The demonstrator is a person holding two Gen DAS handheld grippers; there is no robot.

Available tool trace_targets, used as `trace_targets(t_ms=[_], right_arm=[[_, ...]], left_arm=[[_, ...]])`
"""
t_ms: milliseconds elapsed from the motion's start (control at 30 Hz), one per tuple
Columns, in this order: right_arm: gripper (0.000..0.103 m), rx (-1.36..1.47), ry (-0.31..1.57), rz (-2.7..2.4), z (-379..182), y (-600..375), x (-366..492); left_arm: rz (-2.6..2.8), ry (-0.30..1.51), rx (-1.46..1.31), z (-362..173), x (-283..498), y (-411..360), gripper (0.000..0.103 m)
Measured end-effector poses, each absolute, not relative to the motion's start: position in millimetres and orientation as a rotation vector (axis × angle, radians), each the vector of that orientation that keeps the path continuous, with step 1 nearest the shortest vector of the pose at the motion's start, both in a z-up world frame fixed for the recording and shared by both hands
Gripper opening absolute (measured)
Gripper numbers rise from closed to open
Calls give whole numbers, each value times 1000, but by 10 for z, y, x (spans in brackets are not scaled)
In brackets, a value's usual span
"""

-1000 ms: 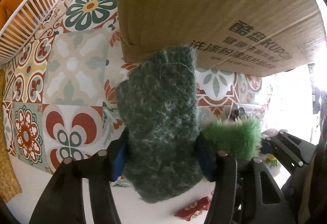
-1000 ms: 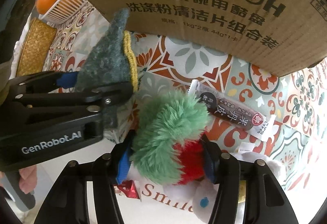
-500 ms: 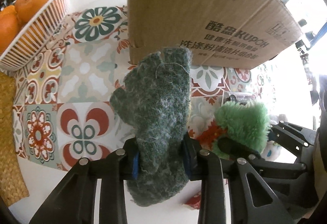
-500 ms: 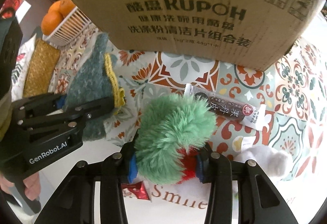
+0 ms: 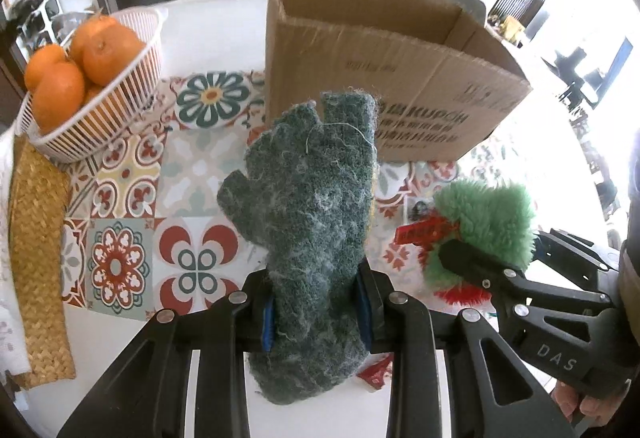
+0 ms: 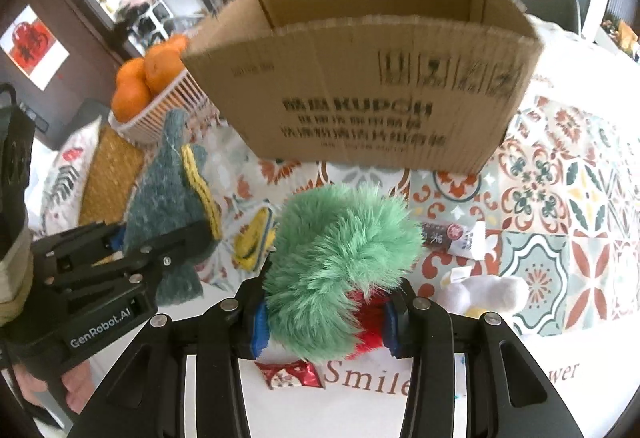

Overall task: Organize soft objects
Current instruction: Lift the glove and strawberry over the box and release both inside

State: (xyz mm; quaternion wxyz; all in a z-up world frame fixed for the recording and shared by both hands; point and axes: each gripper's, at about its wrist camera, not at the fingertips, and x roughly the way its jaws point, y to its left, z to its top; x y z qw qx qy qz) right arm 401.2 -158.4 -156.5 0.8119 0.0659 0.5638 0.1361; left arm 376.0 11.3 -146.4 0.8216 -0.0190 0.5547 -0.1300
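Note:
My left gripper [image 5: 316, 312] is shut on a dark green woolly glove [image 5: 316, 206], held upright above the tiled mat; the glove also shows at the left of the right wrist view [image 6: 168, 194] with a yellow cuff edge. My right gripper [image 6: 324, 318] is shut on a fluffy green and red plush toy [image 6: 340, 258], also seen at the right of the left wrist view [image 5: 484, 222]. An open cardboard box [image 6: 360, 86] stands just beyond both grippers; its open top shows in the left wrist view [image 5: 380, 50].
A white basket of oranges [image 5: 92, 78] stands at the far left beside a woven mat [image 5: 36, 250]. On the patterned mat [image 6: 560, 198] lie a snack packet [image 6: 452, 234], a white plush [image 6: 488, 294], a yellow item [image 6: 256, 238] and a red wrapper [image 6: 292, 374].
Both grippers have risen and drawn back from the box with their loads; the box's open top and inside are now in view.

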Motion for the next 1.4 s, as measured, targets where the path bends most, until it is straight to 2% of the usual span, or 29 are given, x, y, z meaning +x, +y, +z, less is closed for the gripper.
trace_targets(t_ms=[567, 1000, 1400], right_arm=[[44, 198, 975, 267, -704, -1793, 3908], [44, 210, 838, 274, -190, -1907, 4069], [44, 192, 814, 254, -98, -1980, 4479]], left_arm=[[-331, 973, -24, -520, 3593, 86, 31], [-382, 869, -3, -143, 3884, -203, 31], [-386, 864, 28, -110, 4336, -372, 31]])
